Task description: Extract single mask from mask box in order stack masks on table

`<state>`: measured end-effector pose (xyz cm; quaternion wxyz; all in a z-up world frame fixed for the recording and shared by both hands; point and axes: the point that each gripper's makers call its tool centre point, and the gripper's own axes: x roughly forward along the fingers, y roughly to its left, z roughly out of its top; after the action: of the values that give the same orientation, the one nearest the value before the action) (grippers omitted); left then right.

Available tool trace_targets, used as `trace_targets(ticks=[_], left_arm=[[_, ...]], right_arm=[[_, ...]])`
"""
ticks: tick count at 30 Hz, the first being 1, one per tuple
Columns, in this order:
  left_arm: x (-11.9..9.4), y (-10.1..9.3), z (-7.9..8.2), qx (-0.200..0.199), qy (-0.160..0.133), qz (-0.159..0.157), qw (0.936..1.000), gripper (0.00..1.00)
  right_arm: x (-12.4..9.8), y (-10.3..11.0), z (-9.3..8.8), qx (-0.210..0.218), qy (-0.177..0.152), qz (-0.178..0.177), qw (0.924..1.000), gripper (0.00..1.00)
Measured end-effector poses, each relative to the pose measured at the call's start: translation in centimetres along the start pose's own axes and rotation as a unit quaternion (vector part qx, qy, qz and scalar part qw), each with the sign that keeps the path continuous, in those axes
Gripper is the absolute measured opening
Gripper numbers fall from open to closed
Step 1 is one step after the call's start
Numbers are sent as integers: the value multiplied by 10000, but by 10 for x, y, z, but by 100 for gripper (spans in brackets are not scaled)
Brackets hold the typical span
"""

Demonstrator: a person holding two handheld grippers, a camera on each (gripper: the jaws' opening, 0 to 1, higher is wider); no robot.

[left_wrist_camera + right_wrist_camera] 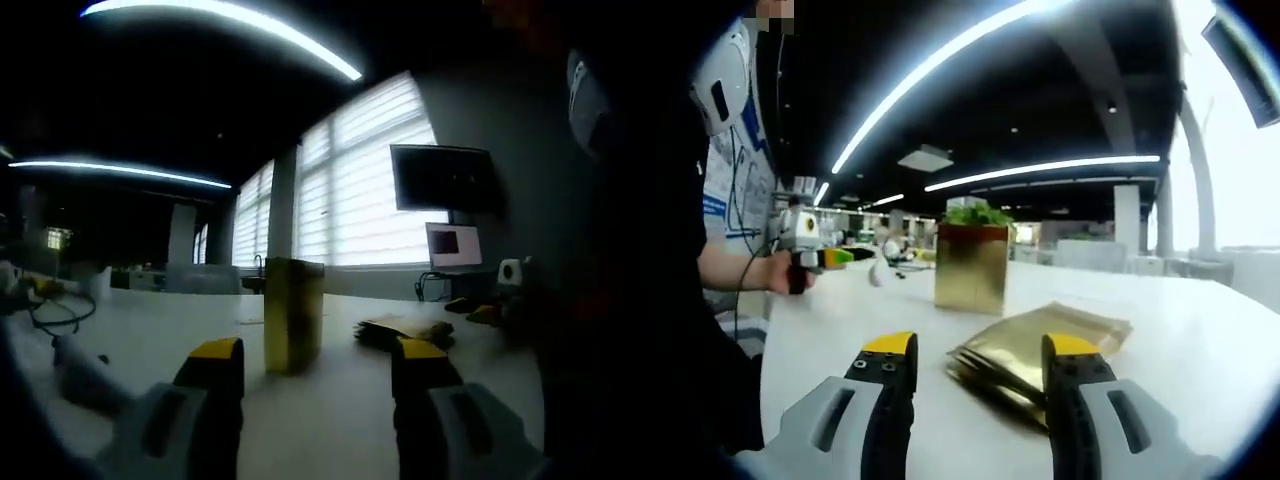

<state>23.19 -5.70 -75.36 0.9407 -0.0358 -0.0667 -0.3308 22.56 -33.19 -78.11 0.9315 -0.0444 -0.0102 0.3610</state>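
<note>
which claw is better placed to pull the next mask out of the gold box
Probably the left claw: it is open with the mask box standing straight ahead between its tips. The right claw, also open, faces the stack of masks, with the box farther back.

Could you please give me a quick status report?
Both grippers open, holding nothing. Upright gold mask box on white table, flat stack of gold mask packets beside it. Nothing in the way.

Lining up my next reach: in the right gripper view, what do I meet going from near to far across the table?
Right gripper with open jaws → stack of gold mask packets → upright gold mask box with a green plant behind its top → far desks and pillar.
</note>
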Motion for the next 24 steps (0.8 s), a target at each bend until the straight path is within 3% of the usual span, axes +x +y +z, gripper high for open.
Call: trace_targets(ticks=[19,24], left_arm=[[4,-8,-8,173,172,-60,9997,63],[0,1,-3,59,27,-8,10000,63]], right_arm=[[-3,3,5,-53,-169,76,9998,45],[-3,6,7,-99,-197,73,9997,45]])
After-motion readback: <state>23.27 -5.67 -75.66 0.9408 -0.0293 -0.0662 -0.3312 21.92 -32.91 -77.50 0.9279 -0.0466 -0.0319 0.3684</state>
